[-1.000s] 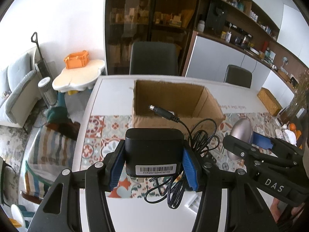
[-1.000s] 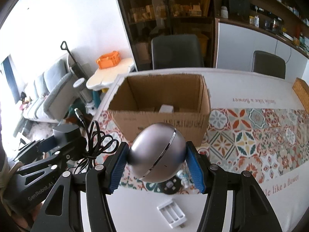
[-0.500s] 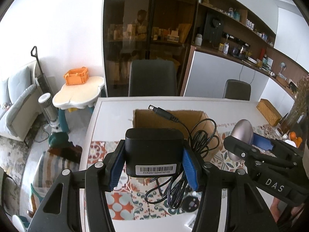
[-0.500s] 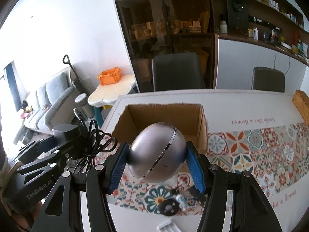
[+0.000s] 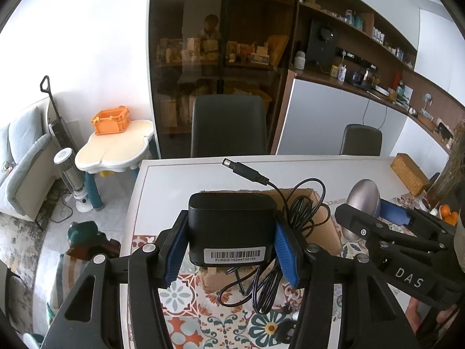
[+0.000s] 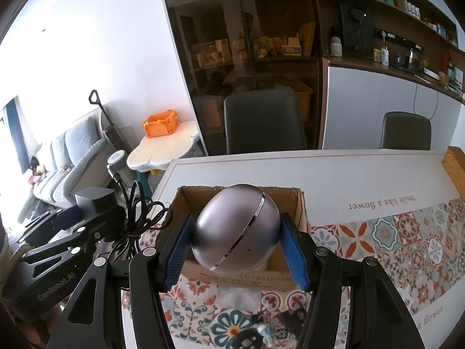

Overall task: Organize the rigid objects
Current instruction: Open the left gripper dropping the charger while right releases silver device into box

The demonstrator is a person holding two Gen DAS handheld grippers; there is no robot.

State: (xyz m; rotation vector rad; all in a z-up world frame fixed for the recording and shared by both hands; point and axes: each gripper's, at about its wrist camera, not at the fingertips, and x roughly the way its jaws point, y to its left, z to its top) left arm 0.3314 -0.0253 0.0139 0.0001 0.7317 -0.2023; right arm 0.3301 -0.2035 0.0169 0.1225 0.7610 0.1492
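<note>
Both hands are loaded and held up above the white desk (image 6: pixel 334 174), which makes sense if the open brown cardboard box (image 6: pixel 300 209) is where the clutter is meant to end up. The left gripper (image 5: pixel 231 240) has its blue-padded fingers (image 5: pixel 283 250) clamped on the flat sides of a black rectangular power adapter (image 5: pixel 231 226), barcode label facing the camera; gripping the solid brick rather than the wire gives a firm hold. Its thin black cable (image 5: pixel 302 212) hangs in a loose tangle to the right and below, the barrel plug sticking up and away. The right gripper (image 6: pixel 237 240) has its fingers pressed against either side of a smooth silver egg-shaped gadget with a chrome band (image 6: pixel 237 229), pinched across its widest part, where I'd guess a rounded shell is least likely to squirt out. From the right wrist view the egg sits in front of the box opening, above its near wall. The box stands on the patterned tile-print runner (image 6: pixel 392 232). A few small items (image 6: pixel 263 333) lie on the runner nearer to me, too small to name. The dangling cable looks like the thing most likely to snag the box rim on the way in.
</note>
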